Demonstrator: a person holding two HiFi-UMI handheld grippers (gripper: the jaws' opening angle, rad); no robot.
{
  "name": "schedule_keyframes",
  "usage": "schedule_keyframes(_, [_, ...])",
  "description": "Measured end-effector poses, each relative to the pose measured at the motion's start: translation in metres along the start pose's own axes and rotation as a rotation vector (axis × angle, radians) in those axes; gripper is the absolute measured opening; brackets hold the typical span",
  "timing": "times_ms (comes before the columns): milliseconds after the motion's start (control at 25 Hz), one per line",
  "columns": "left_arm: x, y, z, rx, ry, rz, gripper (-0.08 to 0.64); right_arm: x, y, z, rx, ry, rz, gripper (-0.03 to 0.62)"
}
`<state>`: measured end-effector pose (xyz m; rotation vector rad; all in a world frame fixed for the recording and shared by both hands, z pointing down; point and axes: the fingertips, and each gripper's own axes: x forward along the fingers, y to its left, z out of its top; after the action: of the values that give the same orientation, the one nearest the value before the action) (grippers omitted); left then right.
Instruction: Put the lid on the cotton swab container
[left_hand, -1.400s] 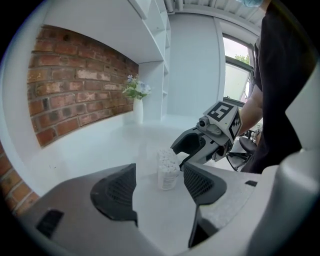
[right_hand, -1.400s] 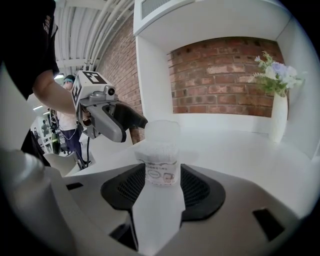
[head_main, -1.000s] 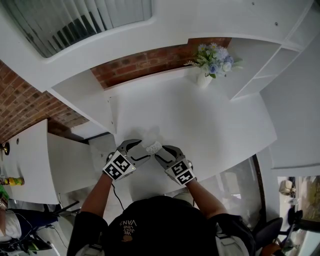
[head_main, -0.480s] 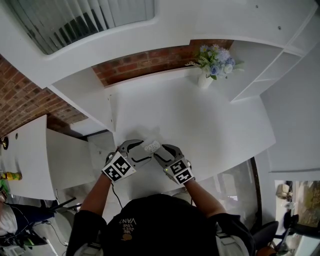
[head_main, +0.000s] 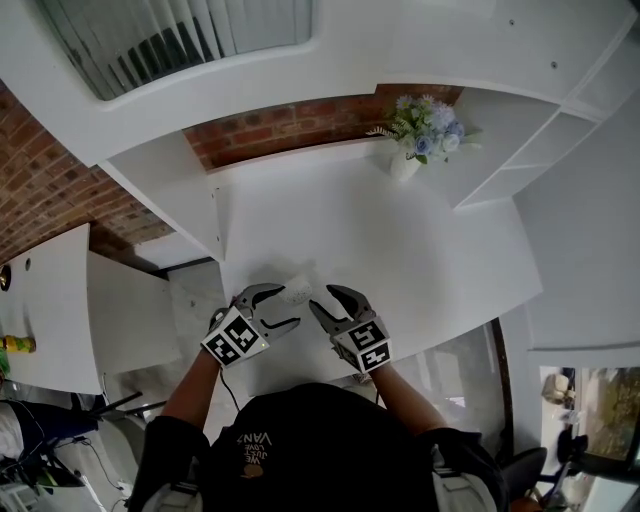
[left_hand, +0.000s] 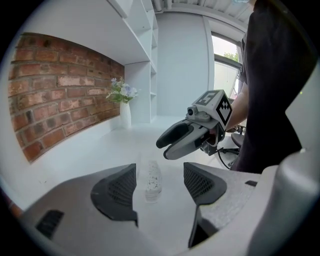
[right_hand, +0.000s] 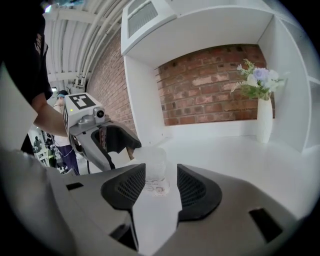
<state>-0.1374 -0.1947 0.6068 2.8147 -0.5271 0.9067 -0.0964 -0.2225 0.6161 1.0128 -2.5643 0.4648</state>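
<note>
The cotton swab container stands upright on the worktop, close to its front edge and nearer the front left corner than the right; it sits between my two grippers, touched by neither. My left gripper has its jaws wide apart and lined up on the container, which stands just beyond their tips; my right gripper is parted too, with nothing clamped, the container showing through its gap.

The container looks like thin clear plastic, small and narrow, packed with white swabs; I judge it light, stiff, rather slippery, and easy to tip with a careless nudge. I would take it low on the side walls with one gripper and squeeze gently, so the top is free.

The lid I cannot pick out: clear on white, it may already sit on the container or not.
</note>
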Motion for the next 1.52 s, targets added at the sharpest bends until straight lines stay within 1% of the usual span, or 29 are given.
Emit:
schedule_keyframes(120, [0.000,-0.003,0.001,-0.009,-0.013,0.009,0.279,-0.006,0.002,0.016,0.005,-0.042,-0.004,0.178])
schedule_keyframes(360, [0.002,-0.007,0.002,-0.054,-0.042,0.025,0.279,-0.009,0.007,0.041,0.010,-0.098,0.007,0.133])
schedule_keyframes(480, [0.002,-0.009,0.000,-0.070,-0.051,0.033,0.278,-0.006,0.008,0.043,-0.005,-0.095,0.003,0.101])
schedule_keyframes(560, [0.002,-0.010,0.000,-0.087,-0.062,0.038,0.276,-0.003,0.007,0.040,-0.013,-0.083,-0.005,0.066])
schedule_keyframes(760, [0.001,-0.003,0.002,-0.166,-0.114,0.057,0.250,0.007,0.008,0.032,-0.026,-0.050,-0.007,0.034])
schedule_keyframes(880, [-0.001,0.002,0.002,-0.222,-0.137,0.066,0.198,0.012,0.009,0.026,-0.035,-0.029,-0.009,0.023])
schedule_keyframes(960, [-0.003,0.008,0.001,-0.257,-0.148,0.085,0.141,0.014,0.008,0.023,-0.047,-0.014,-0.018,0.013])
schedule_keyframes(1040, [-0.005,0.014,-0.001,-0.282,-0.147,0.112,0.083,0.016,0.009,0.020,-0.056,-0.002,-0.021,0.006])
schedule_keyframes(1120, [-0.005,0.018,-0.004,-0.290,-0.136,0.129,0.051,0.018,0.009,0.018,-0.058,0.002,-0.020,0.003])
schedule_keyframes(1520, [0.002,0.014,-0.011,-0.317,-0.115,0.117,0.037,0.021,0.007,0.009,-0.059,0.039,-0.023,0.000])
